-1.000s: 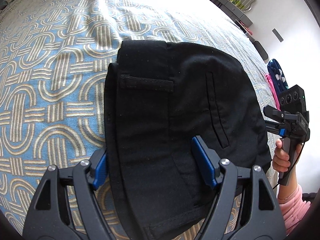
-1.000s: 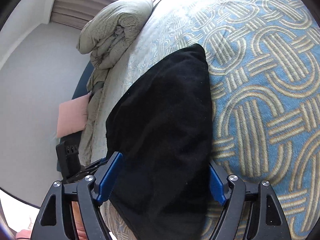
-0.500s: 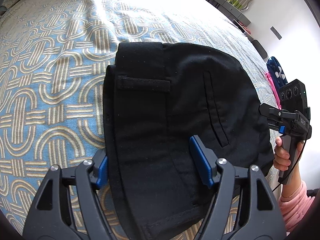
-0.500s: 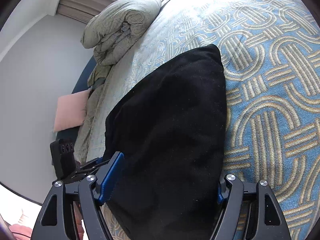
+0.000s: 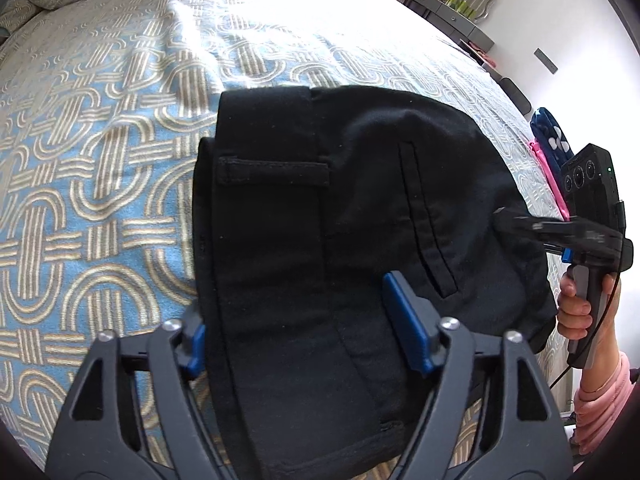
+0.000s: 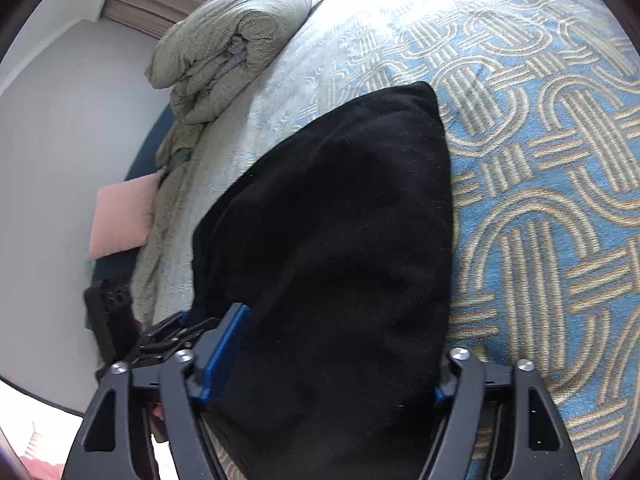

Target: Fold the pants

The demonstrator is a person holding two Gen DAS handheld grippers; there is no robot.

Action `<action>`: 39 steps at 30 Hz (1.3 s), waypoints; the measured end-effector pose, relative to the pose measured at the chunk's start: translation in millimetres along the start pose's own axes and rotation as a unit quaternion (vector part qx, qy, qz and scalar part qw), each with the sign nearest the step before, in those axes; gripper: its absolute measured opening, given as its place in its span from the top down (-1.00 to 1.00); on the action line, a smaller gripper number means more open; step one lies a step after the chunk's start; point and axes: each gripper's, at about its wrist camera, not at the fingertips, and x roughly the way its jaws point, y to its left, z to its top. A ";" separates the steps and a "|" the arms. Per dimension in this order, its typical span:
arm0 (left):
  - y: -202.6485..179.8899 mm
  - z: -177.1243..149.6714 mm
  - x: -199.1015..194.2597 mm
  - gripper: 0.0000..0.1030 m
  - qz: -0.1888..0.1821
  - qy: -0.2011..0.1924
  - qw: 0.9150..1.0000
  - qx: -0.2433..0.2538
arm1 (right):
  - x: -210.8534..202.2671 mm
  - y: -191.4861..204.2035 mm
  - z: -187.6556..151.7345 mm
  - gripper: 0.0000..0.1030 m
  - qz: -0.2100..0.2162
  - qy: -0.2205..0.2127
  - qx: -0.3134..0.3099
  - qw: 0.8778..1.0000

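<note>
On the bed (image 5: 100, 168): black pants (image 5: 340, 220), already a compact folded bundle (maybe one fold left), my left hand-held gripper (image 5: 304, 320) and right hand-held gripper (image 6: 332, 356) both spread wide, straddling it unclamped.

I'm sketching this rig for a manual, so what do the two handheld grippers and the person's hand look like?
Both the left gripper and right gripper have matte black triangulated finger frames with silver screw heads and blue rectangular finger pads. In the left view, the right one shows a black camera block with round lenses, a pistol handle and a thin black cable. The bare hand has a pink sleeve.
</note>
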 end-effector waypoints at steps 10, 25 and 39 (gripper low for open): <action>-27.6 7.4 -25.9 0.50 0.044 -0.037 0.997 0.044 | -21.4 25.7 -0.9 0.79 0.005 -0.032 -0.018 0.999; -109.8 61.2 -20.5 0.55 0.002 -0.056 0.989 0.133 | -105.3 39.4 7.1 0.80 -0.032 -0.117 -0.036 0.992; -307.3 137.0 76.5 0.55 -0.066 -0.035 0.955 0.289 | -240.7 -88.5 29.3 0.79 -0.136 -0.235 0.060 0.961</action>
